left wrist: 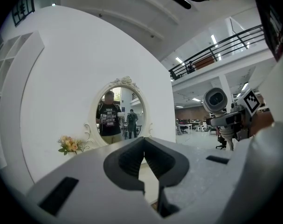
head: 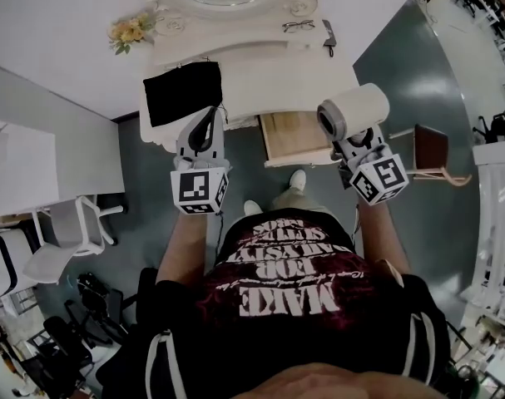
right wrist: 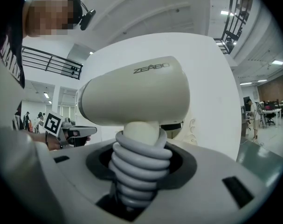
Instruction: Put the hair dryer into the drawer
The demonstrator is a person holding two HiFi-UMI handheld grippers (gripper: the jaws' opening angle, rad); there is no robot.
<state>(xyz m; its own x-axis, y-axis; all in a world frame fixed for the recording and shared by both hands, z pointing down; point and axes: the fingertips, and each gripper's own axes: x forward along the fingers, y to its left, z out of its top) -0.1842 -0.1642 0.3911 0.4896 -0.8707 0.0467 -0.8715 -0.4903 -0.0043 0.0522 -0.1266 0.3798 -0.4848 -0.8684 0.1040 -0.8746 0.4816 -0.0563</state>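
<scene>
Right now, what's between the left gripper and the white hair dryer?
The open light-wood drawer, seen in the head view, between left gripper and white hair dryer.

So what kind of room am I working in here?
Probably a mock bedroom corner set up inside a big hall or lab: a white dressing table with an ornate oval mirror and flowers stands against a partition wall, while a balcony railing and office desks show beyond it.

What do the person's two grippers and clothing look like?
The left gripper and right gripper both have pale grey bodies with dark grey jaw pads. Each carries a white cube with black square markers. The person wears a dark T-shirt with white lettering.
</scene>
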